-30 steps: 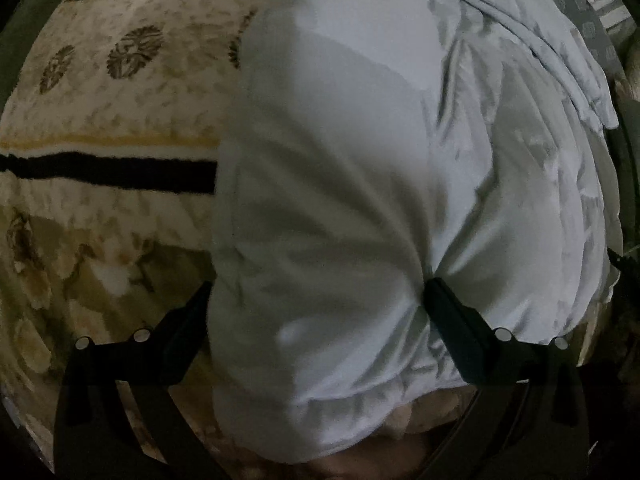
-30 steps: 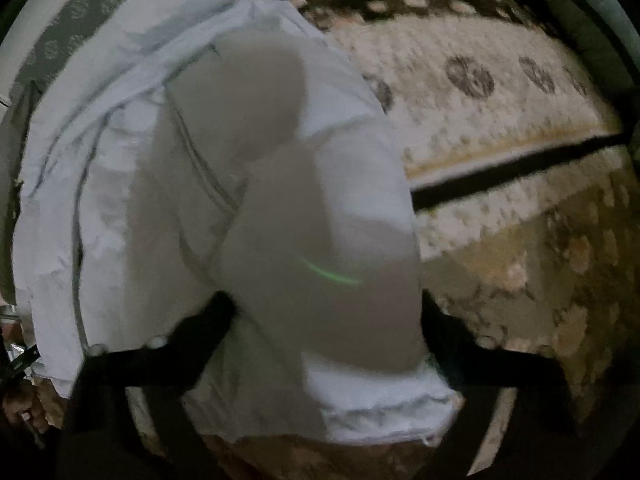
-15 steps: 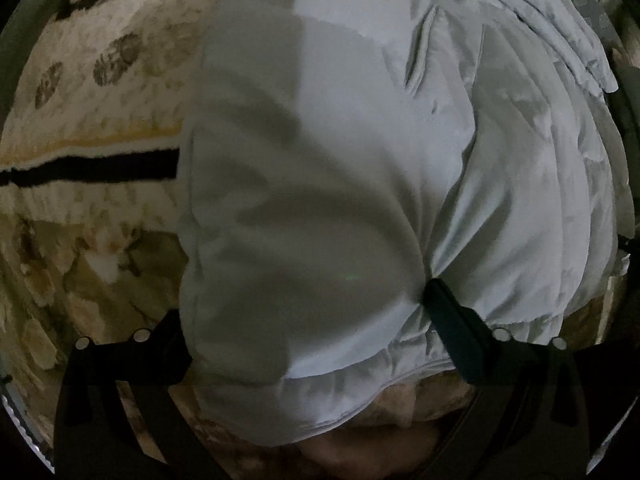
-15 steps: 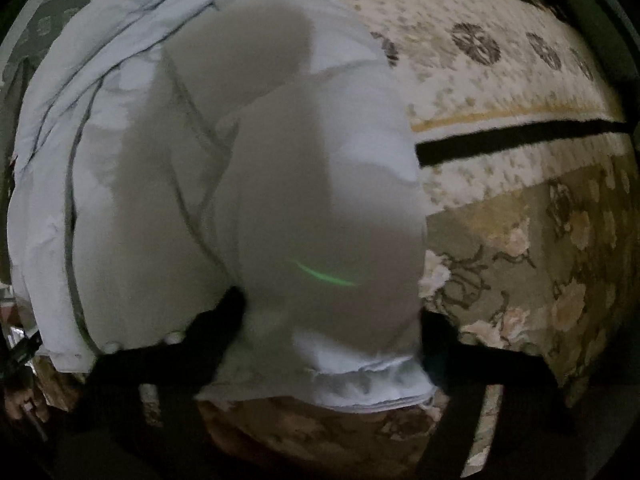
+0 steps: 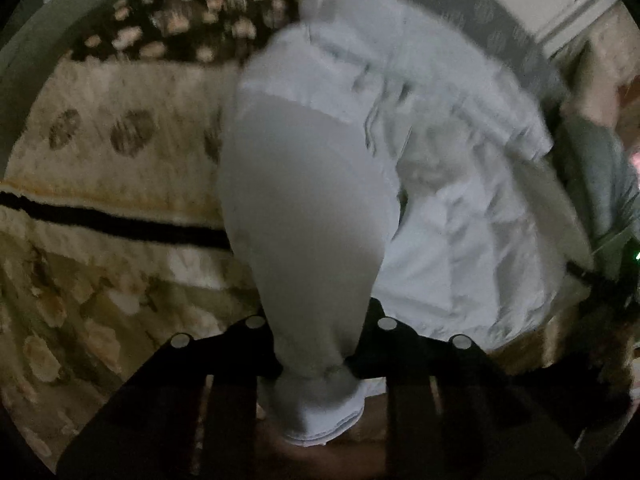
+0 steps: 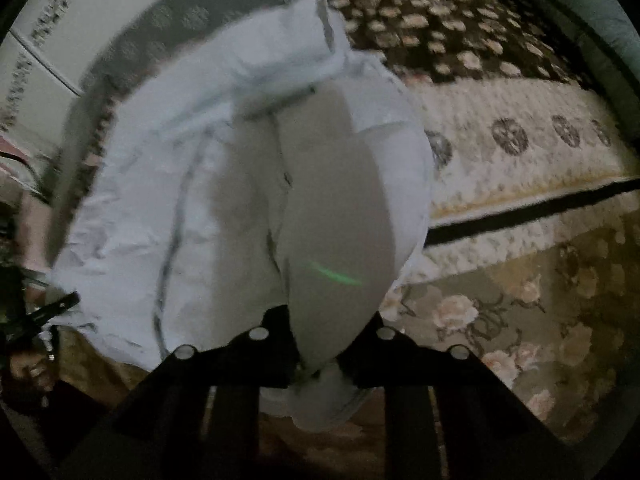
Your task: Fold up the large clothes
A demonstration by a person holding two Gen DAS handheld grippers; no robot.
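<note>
Now one pale garment (image 5: 304, 216) is pinched by two just-closed grippers, left gripper (image 5: 316, 356) and right gripper (image 6: 324, 360).

garment (image 5: 440, 208) motion-blurred throughout, its pinched edge hiding the carpet (image 5: 100, 152) beneath, far folds indistinct

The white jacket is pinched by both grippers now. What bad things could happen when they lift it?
1. The left gripper and right gripper have just been closing, and each pinches only a thin bunch of the white jacket. Puffy fabric may slip out.
2. Most of the jacket lies loose on the patterned rug, so it could drag or unfold unevenly.
3. Both views are blurred; a quick pull might twist the fold.
</note>
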